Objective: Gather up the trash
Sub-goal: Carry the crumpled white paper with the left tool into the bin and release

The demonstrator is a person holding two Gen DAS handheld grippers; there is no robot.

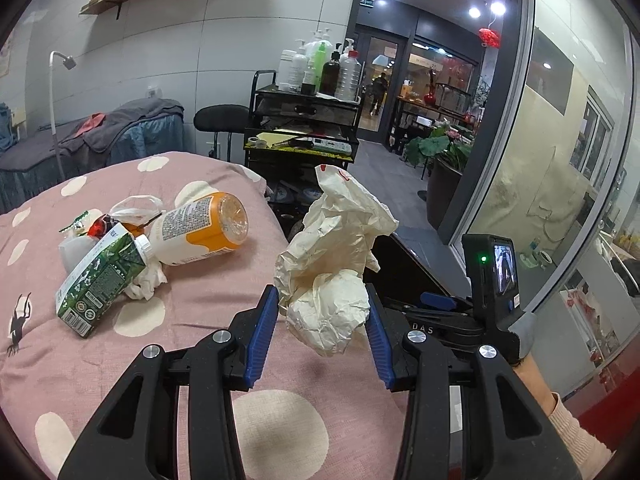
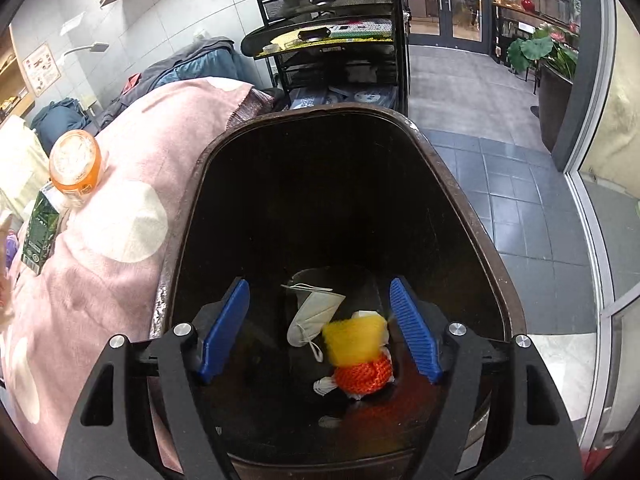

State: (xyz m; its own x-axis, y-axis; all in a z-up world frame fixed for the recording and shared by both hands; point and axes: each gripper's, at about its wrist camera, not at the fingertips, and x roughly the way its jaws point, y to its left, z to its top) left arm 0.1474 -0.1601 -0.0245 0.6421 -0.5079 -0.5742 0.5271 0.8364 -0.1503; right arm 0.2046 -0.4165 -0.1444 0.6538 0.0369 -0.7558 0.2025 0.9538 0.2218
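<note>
My left gripper (image 1: 323, 312) is shut on a crumpled cream paper bag (image 1: 334, 256) and holds it above the pink spotted blanket (image 1: 200, 360), near the bed's right edge. On the blanket to the left lie an orange-and-white bottle (image 1: 200, 228), a green carton (image 1: 100, 276), a white tissue (image 1: 146, 280) and a plastic wrapper (image 1: 132, 210). My right gripper (image 2: 320, 328) is open and empty over the dark trash bin (image 2: 468, 184). In the bin lie a white face mask (image 2: 312, 312) and a blurred yellow-and-orange net item (image 2: 360, 352).
A black wire cart (image 1: 304, 120) with bottles on top stands behind the bed. The right gripper's body and camera (image 1: 492, 276) show at the right of the left wrist view. A glass wall (image 1: 560, 160) and tiled floor (image 2: 500, 184) lie to the right.
</note>
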